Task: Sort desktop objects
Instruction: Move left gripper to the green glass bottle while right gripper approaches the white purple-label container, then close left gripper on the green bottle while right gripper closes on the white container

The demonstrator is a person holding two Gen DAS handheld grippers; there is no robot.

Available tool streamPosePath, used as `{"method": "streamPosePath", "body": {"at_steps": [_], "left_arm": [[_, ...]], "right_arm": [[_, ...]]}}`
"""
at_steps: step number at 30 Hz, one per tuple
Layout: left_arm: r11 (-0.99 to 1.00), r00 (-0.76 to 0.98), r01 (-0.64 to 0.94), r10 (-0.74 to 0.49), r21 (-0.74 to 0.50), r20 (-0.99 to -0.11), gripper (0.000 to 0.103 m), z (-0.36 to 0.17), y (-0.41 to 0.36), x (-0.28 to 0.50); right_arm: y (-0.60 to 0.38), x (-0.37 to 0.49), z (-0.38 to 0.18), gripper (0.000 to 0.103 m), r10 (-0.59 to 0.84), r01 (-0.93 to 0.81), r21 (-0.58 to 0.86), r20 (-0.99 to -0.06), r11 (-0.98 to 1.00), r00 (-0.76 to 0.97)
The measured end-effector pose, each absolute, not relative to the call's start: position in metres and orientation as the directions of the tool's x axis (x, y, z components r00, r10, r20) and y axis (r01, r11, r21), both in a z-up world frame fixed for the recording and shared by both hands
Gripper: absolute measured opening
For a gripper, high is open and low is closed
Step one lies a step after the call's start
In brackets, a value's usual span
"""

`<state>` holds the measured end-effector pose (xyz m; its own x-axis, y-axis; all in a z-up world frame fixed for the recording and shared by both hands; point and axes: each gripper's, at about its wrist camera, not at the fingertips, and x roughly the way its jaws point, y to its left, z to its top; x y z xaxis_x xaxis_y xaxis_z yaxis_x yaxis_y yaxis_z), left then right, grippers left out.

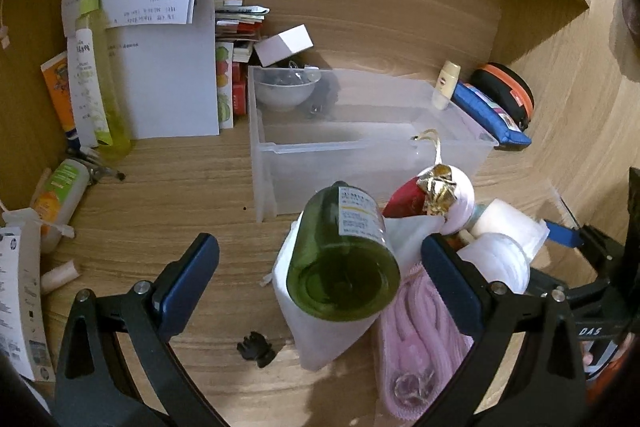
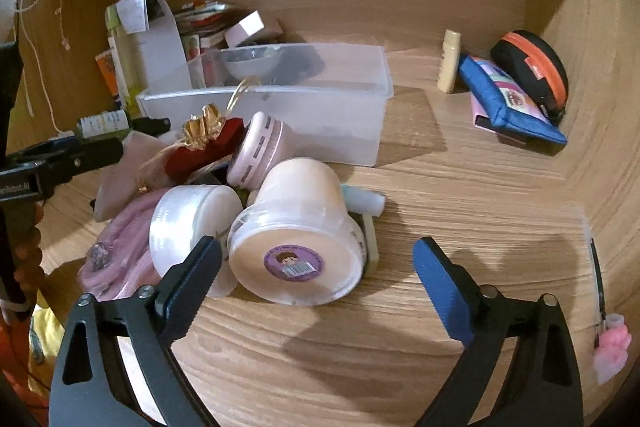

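In the left wrist view, the left gripper (image 1: pixel 320 267) stands wide open above the wooden counter (image 1: pixel 160 195), its blue pads well apart and pressing on nothing. Between the pads, though not clamped, a green bottle (image 1: pixel 344 255) lies on its side atop a white pouch (image 1: pixel 320 331), its base facing the camera. Just right of it sits a jumble: a pink mesh bag (image 1: pixel 416 339), a white jar (image 1: pixel 500 259), a pink jar (image 1: pixel 460 199) and a dark red box (image 1: pixel 404 203) topped with a gold bow. Beyond the heap stands a clear plastic bin (image 1: pixel 360 143) (a grey bowl shows at its far left corner, whether inside or behind cannot be told). A small black clip (image 1: pixel 256 347) lies on the counter near the left pad. At the far right, a blue pouch (image 1: pixel 496 115) leans beside a black case with an orange zip (image 1: pixel 508 91). In the right wrist view, the right gripper (image 2: pixel 316 267) is also open wide and grips nothing. A large white tub (image 2: pixel 296 247) with a purple sticker on its base lies tipped toward the camera between the pads, its side just beside the left pad and well clear of the right one. The white jar (image 2: pixel 188 223) lies left of the tub, the pink jar (image 2: pixel 260 151) behind it, and the clear plastic bin (image 2: pixel 320 107) farther back. A cream tube (image 2: pixel 450 61) stands near the blue pouch (image 2: pixel 508 103).
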<state>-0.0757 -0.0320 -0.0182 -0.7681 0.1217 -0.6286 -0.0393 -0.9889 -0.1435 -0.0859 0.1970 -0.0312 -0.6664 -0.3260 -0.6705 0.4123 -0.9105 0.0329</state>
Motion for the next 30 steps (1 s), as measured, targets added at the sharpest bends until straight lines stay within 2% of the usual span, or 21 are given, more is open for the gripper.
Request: {"method": "streamPosePath", "body": {"at_steps": [1,2,3,6,8,11,21,30], "left_arm": [[-0.989,-0.770,-0.035,0.118,-0.143,-0.627,0.095,-0.018,-0.032,-0.077],[-0.989,-0.770,-0.035,0.116,-0.141,-0.627,0.082,-0.017,-0.032,-0.078],[-0.990,-0.766,-0.036,0.117,-0.139,-0.632,0.076,-0.018,-0.032,-0.080],[-0.987,-0.753,-0.044,0.136,-0.158,-0.644,0.068,-0.021,-0.034,-0.086],[-0.984,-0.748,-0.044,0.146,-0.170,-0.647,0.056,-0.022,-0.036,-0.087],[-0.980,-0.755,-0.049,0.161,-0.191,-0.636,0.054,-0.021,-0.039,-0.084],[-0.977,-0.796,-0.026,0.147,-0.210,-0.587,0.050,-0.014,-0.051,-0.061],[-0.976,-0.833,-0.024,0.138,-0.214,-0.536,0.044,-0.001,-0.054,-0.053]], "right_arm": [[0.196,-0.088,-0.033,0.090,-0.330,0.414,0.041,-0.676,-0.910,-0.659],[0.195,-0.090,-0.034,0.084,-0.332,0.413,0.047,-0.681,-0.910,-0.653],[0.193,-0.093,-0.037,0.079,-0.333,0.413,0.054,-0.690,-0.909,-0.643],[0.191,-0.093,-0.037,0.079,-0.325,0.407,0.046,-0.685,-0.912,-0.652],[0.190,-0.093,-0.036,0.078,-0.325,0.404,0.046,-0.680,-0.913,-0.657],[0.189,-0.090,-0.033,0.068,-0.341,0.417,0.052,-0.674,-0.907,-0.656],[0.193,-0.088,-0.033,0.068,-0.355,0.414,0.076,-0.666,-0.907,-0.656],[0.202,-0.082,-0.014,0.068,-0.374,0.410,0.088,-0.613,-0.908,-0.696]]}}
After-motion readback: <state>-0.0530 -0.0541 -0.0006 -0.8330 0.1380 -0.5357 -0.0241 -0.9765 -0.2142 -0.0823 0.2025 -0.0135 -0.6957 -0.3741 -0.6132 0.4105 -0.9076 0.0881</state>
